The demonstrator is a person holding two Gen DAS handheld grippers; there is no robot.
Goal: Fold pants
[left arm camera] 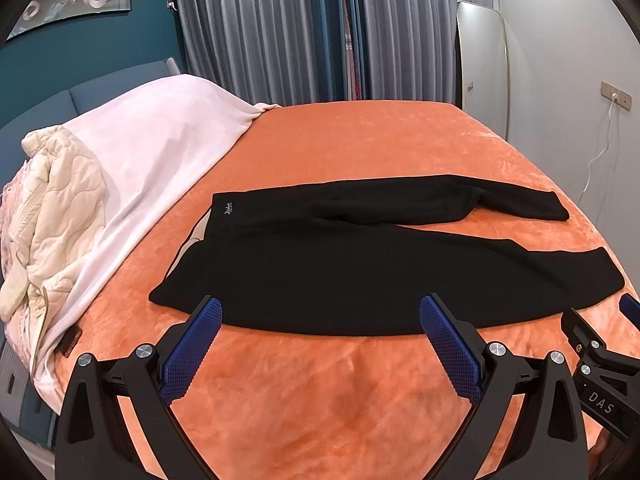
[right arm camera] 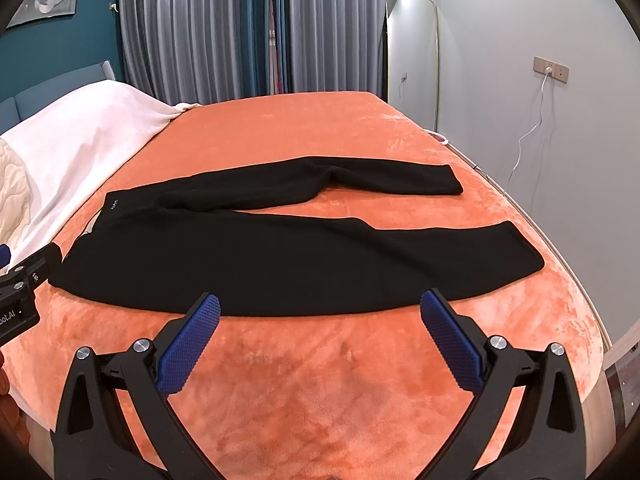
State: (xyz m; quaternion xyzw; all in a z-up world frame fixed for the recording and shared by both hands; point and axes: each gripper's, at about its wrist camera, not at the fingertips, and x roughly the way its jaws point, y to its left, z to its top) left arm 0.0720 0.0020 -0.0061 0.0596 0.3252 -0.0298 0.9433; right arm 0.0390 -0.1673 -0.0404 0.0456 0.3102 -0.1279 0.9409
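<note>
Black pants (left arm camera: 360, 264) lie flat on the orange bedspread (left arm camera: 320, 400), waistband to the left, both legs running right; the far leg is creased and bent. They also show in the right wrist view (right arm camera: 280, 256). My left gripper (left arm camera: 320, 308) is open and empty, its blue pads (left arm camera: 200, 344) just short of the pants' near edge. My right gripper (right arm camera: 320, 304) is open and empty, also at the near edge, further right. Part of the right gripper shows at the right of the left wrist view (left arm camera: 600, 360). Part of the left gripper's body shows at the left edge of the right wrist view.
A white blanket (left arm camera: 160, 152) and a cream quilt (left arm camera: 52, 216) are heaped at the bed's left. A standing mirror (right arm camera: 412, 60), a wall socket with a white cable (right arm camera: 536, 120) and grey curtains (right arm camera: 200, 28) stand beyond the bed. The bed's right edge (right arm camera: 560, 248) drops off.
</note>
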